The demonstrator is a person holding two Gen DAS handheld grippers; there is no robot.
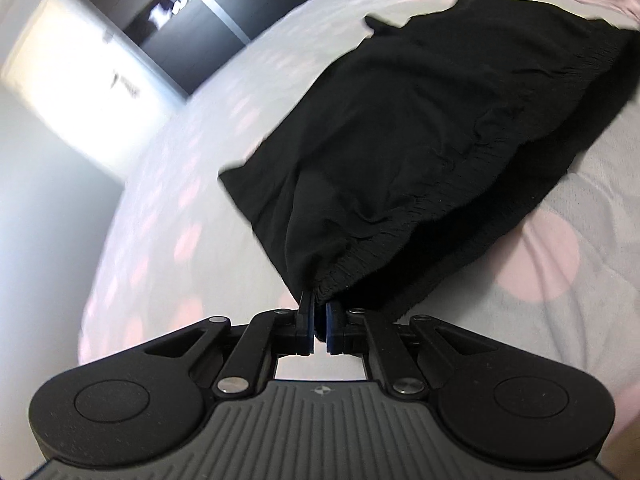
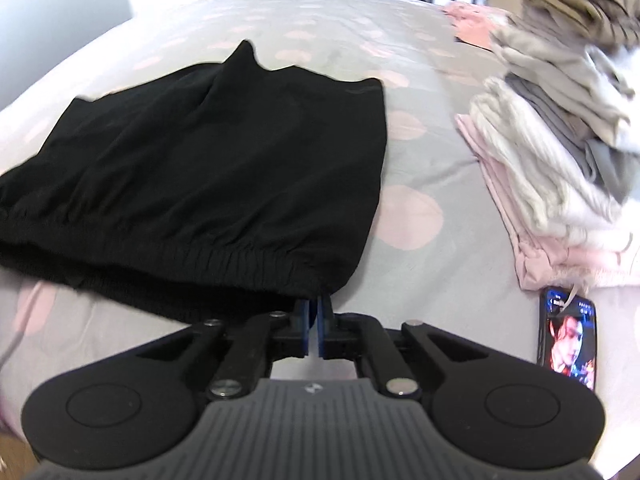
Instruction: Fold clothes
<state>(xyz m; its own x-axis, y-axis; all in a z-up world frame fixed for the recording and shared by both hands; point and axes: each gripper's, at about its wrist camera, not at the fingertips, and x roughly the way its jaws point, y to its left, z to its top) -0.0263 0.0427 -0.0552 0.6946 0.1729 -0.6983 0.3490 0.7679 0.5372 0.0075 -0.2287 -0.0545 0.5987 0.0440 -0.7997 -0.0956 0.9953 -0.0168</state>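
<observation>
**Left wrist and right wrist views: both grippers pinch the waistband of black shorts**

Left wrist view shows the left gripper (image 1: 319,307) closed tight on one corner of the black shorts (image 1: 420,132), the pads nipping the gathered elastic waistband (image 1: 400,216) right at the fingertips. From there the cloth rises off the bed (image 1: 160,240) and fans away ahead of the gripper, so this corner looks lifted while the rest of the garment lies further out on the spotted sheet.

Right wrist view shows the right gripper (image 2: 315,305) closed as well, holding the other end of the same waistband (image 2: 224,256) just in front of its fingertips. Ahead of it the shorts (image 2: 224,148) spread flat, with the leg openings at the far side. Gripping the two waistband corners probably serves to keep that edge straight and taut, so the garment can be carried over as one even sheet and laid onto itself without bunching.

To the right of the right gripper sits a stack of folded clothes (image 2: 552,168) in pink, white and grey, well apart from the shorts; it is likely where finished items go. A phone (image 2: 570,336) with a lit screen lies close beside the right gripper, at the foot of that stack. The fold itself does not appear made yet.
</observation>
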